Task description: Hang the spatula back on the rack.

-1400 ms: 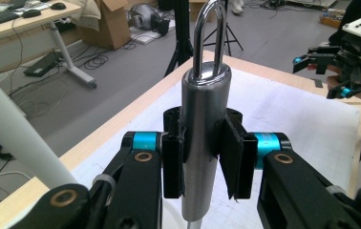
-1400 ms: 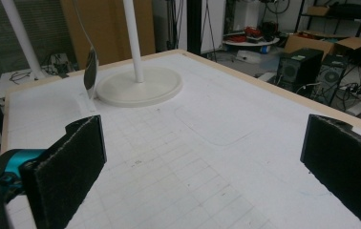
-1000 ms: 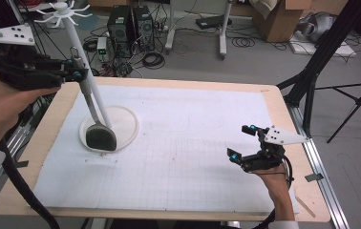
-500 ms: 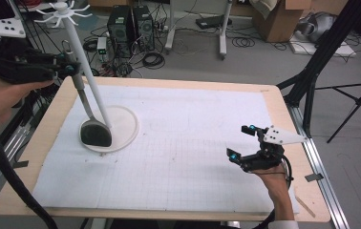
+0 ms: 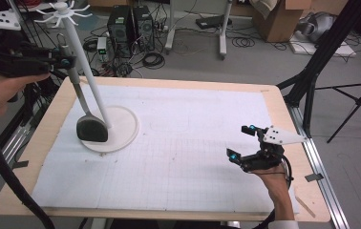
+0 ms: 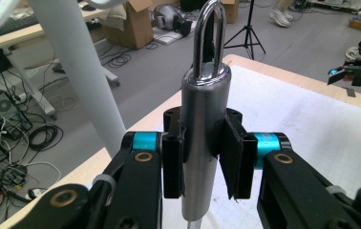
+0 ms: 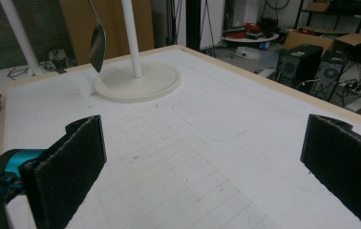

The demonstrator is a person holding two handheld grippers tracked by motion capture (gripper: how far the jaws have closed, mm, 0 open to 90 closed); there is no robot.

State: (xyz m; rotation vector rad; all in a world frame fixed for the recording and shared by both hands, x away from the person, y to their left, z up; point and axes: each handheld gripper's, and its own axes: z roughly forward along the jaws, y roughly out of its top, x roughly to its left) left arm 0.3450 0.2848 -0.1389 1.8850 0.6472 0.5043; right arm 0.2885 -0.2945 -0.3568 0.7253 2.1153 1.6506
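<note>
My left gripper (image 5: 65, 62) is shut on the steel handle (image 6: 201, 143) of a kitchen utensil, just under its hanging loop (image 6: 209, 33). The utensil's black head (image 5: 91, 130) hangs low over the left edge of the round white base (image 5: 123, 128) of a rack stand. The stand's white pole (image 5: 85, 67) rises close beside the handle, with white hooks (image 5: 61, 10) at its top. In the right gripper view the head (image 7: 97, 45) hangs clear above the base (image 7: 138, 81). My right gripper (image 5: 245, 142) rests at the table's right, open, with nothing between its pads (image 7: 73, 164).
A white gridded mat (image 5: 183, 143) covers the wooden table (image 5: 283, 109). Behind the table lie cables, computer towers (image 5: 126, 21) and cardboard boxes (image 5: 283, 19). A black tripod (image 5: 322, 62) stands off the table's right edge.
The left gripper and the utensil have shifted a little to the left, and the black head has moved towards the base's left rim. The right gripper has stayed put.
</note>
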